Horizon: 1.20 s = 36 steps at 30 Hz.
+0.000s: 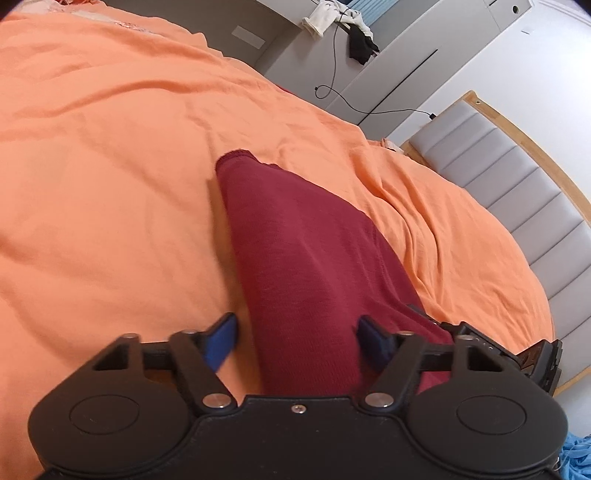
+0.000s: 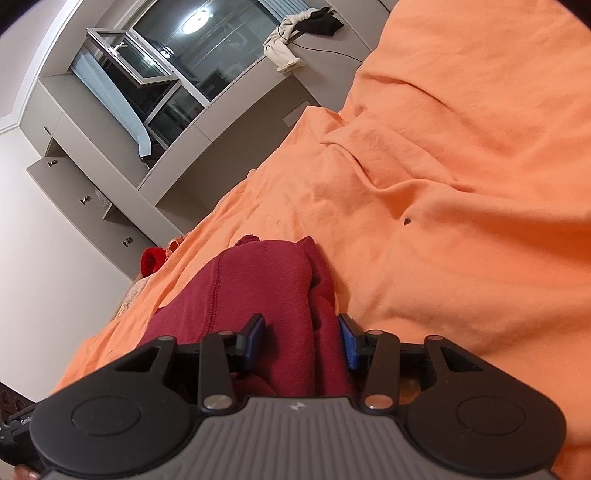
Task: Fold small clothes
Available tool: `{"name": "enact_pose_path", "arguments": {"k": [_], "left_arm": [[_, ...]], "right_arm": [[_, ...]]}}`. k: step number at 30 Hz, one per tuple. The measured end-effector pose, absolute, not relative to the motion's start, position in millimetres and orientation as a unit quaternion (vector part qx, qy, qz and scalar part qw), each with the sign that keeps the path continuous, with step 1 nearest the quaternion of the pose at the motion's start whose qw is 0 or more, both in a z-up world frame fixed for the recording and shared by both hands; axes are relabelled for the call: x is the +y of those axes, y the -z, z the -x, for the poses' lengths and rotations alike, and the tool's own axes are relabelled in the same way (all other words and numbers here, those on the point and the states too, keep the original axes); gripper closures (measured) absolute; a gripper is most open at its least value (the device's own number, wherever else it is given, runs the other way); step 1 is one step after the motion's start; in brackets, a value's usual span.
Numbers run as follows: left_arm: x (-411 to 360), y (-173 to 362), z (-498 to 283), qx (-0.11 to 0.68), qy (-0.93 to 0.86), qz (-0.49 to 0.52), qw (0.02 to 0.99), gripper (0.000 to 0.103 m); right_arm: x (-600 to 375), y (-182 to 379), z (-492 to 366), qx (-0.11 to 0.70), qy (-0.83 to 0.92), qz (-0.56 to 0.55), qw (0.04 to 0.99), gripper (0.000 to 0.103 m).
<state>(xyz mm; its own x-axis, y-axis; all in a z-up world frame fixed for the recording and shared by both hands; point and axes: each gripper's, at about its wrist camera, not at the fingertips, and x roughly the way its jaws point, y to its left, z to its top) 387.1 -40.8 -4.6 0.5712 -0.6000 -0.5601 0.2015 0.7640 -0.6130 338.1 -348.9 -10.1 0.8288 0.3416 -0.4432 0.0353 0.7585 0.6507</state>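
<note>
A dark red knitted garment lies on the orange bed sheet, partly lifted. My left gripper is open, its blue fingers standing either side of the garment's near end, which passes between them. My right gripper is also open, its blue pads straddling a bunched, folded part of the same garment. Whether either one is pinching the cloth does not show. The right gripper's body also shows at the lower right of the left wrist view.
A grey padded headboard with a wooden frame borders the bed. Grey cabinets and a window stand beyond it, with pale and black clothes and a cable on a ledge. A bright red item lies at the bed's edge. Blue cloth lies low right.
</note>
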Motion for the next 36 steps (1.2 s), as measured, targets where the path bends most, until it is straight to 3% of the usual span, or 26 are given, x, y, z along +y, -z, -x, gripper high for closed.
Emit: {"name": "enact_pose_path", "arguments": {"k": [5, 8, 11, 19, 29, 36], "left_arm": [[-50, -4, -384, 0.399, 0.241, 0.228, 0.855, 0.069], [-55, -13, -380, 0.387, 0.240, 0.208, 0.866, 0.076], [-54, -23, -373, 0.365, 0.243, 0.192, 0.878, 0.080], [-47, -55, -351, 0.289, 0.232, 0.128, 0.920, 0.082], [-5, -80, -343, 0.204, 0.167, 0.050, 0.963, 0.082], [18, -63, -363, 0.251, 0.131, 0.057, 0.957, 0.081]], "right_arm": [[-337, -5, -332, 0.280, -0.065, -0.297, 0.911, 0.073], [-323, -18, -327, 0.270, -0.055, -0.256, 0.926, 0.084], [-313, -33, -322, 0.256, -0.056, -0.228, 0.938, 0.085], [-299, -55, -323, 0.206, -0.104, -0.257, 0.939, 0.088], [-225, -71, -349, 0.150, -0.186, -0.175, 0.955, 0.088], [-206, -52, -369, 0.184, -0.183, -0.146, 0.955, 0.088]]}}
